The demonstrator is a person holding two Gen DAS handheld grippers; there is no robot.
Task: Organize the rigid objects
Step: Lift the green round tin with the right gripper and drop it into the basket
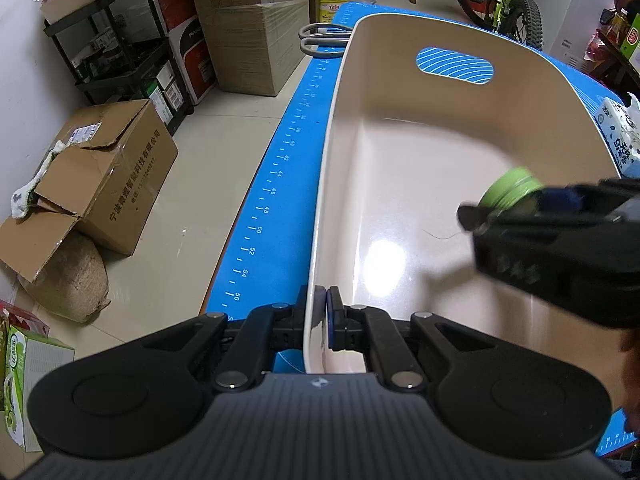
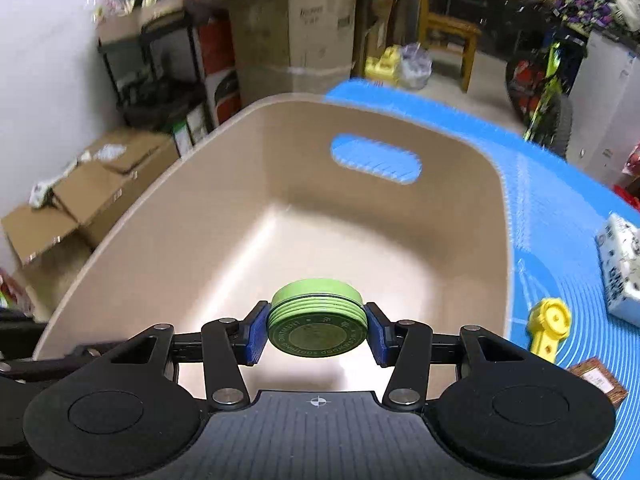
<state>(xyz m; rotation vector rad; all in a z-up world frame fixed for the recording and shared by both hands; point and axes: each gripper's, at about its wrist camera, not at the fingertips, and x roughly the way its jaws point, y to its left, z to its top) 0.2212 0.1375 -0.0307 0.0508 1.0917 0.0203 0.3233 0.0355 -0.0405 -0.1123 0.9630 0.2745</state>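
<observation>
A beige plastic bin point(image 1: 432, 184) with a handle slot stands on the blue mat point(image 1: 280, 168). My left gripper point(image 1: 325, 312) is shut on the bin's near left wall, one pad on each side of the rim. My right gripper point(image 2: 317, 330) is shut on a round green tin point(image 2: 318, 320), its blue pads pressing the tin's sides, and holds it over the inside of the bin point(image 2: 280, 208). In the left wrist view the right gripper point(image 1: 520, 208) comes in from the right with the green tin point(image 1: 510, 192) above the bin's floor.
Grey scissors point(image 1: 320, 38) lie on the mat behind the bin. A patterned tissue pack point(image 2: 622, 268), a yellow plastic piece point(image 2: 548, 326) and a small brown box point(image 2: 598, 380) lie on the mat right of the bin. Cardboard boxes point(image 1: 108, 176), a shelf rack and a bicycle stand around.
</observation>
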